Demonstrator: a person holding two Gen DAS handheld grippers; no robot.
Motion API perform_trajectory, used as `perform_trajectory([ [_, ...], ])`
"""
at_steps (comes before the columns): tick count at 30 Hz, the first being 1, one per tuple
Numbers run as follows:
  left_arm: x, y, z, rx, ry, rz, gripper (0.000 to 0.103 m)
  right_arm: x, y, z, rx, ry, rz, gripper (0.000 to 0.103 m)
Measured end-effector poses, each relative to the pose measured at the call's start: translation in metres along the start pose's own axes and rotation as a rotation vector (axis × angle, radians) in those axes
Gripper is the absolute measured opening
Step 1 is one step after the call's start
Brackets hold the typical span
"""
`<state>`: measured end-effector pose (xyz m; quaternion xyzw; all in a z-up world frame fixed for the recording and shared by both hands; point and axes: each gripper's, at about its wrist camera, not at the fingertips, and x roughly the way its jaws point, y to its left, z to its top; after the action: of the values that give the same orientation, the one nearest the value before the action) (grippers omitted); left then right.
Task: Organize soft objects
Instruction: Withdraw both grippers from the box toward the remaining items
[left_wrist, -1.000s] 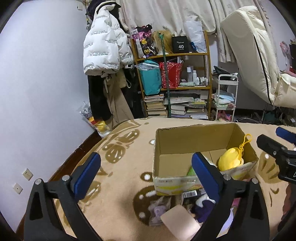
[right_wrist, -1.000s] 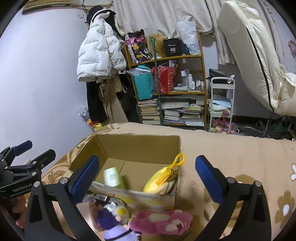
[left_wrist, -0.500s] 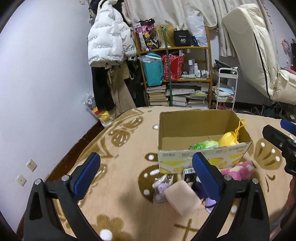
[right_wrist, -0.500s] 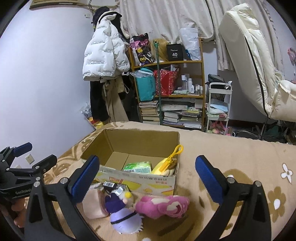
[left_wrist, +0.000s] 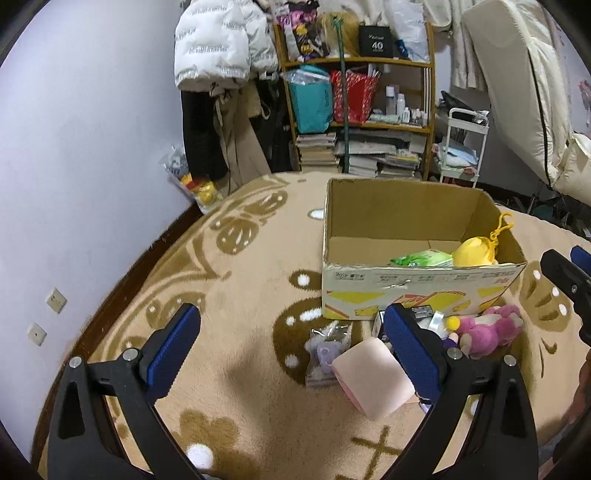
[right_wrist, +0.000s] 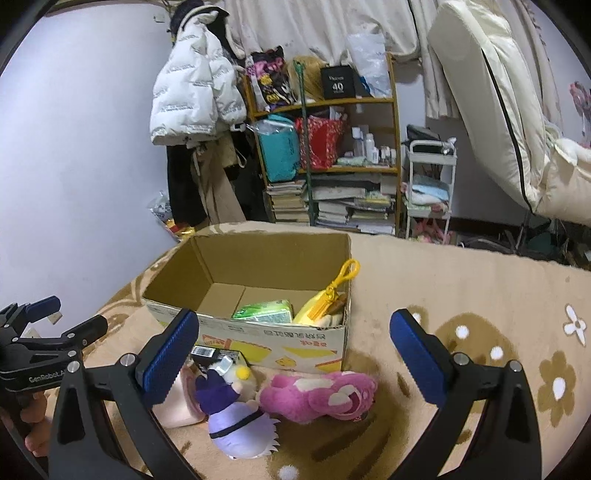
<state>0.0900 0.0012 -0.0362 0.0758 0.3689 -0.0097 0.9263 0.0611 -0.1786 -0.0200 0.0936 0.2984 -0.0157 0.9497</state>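
Across the left wrist view, the left gripper (left_wrist: 290, 341) hangs above the beige carpet (left_wrist: 236, 347) with its blue-padded fingers spread wide and nothing between them. At about one o'clock from it stands the open cardboard box (left_wrist: 417, 291), holding a green tissue pack (left_wrist: 423, 258) and a yellow plush (left_wrist: 474, 252) with a clip at its three o'clock end. Just in front of the box lie a pink foam block (left_wrist: 371, 378), a small bagged purple toy (left_wrist: 327, 350) touching its nine o'clock side, and a pink plush (left_wrist: 487, 332) at three o'clock. The right gripper's fingers show at the three o'clock edge.

From the right wrist view, the right gripper (right_wrist: 293, 349) is likewise wide open and empty, hovering over the box's near wall. Below it, at six o'clock, a purple-and-white plush (right_wrist: 236, 417) lies against the pink plush (right_wrist: 321, 393), both just in front of the box (right_wrist: 280, 341). The tissue pack (right_wrist: 264, 310) and yellow plush (right_wrist: 325, 301) sit inside, toward the box's three o'clock end. At nine o'clock the left gripper (right_wrist: 61, 321) appears, open. A cluttered shelf (right_wrist: 328, 147) stands at twelve o'clock.
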Motion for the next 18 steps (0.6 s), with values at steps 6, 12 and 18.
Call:
perform_trajectory([
  [6, 0.021, 0.001, -0.002, -0.037, 0.068, -0.039, 0.099, 0.022, -0.003, -0.004, 0.016, 0.053, -0.008, 0.103],
  [12, 0.042, -0.009, -0.005, -0.036, 0.119, -0.057, 0.099, 0.04, -0.007, -0.008, 0.039, 0.114, -0.023, 0.103],
  [18, 0.057, -0.018, -0.009, -0.027, 0.166, -0.07, 0.099, 0.055, -0.014, -0.014, 0.076, 0.17, -0.04, 0.103],
])
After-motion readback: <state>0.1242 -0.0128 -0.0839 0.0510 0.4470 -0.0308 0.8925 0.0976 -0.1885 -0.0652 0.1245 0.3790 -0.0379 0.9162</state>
